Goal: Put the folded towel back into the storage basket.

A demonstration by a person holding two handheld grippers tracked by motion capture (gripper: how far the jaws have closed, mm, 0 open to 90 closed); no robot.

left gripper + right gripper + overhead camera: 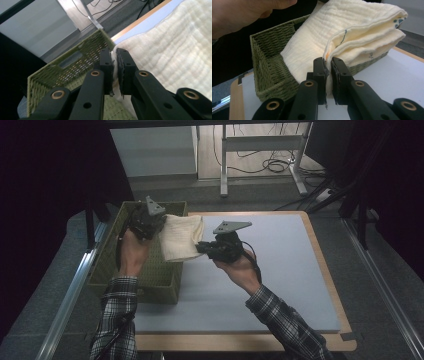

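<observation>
We see the folded cream towel (181, 238) held up over the right rim of the green basket (150, 275). The left gripper (159, 222) is clamped on its far left edge, and the right gripper (200, 247) pinches its near right corner.

A folded cream cloth (181, 237) of crinkled weave, with small blue and orange marks along its edges, hangs partly over the right wall of a green woven basket (112, 250) at the table's left side, held at two edges.
</observation>
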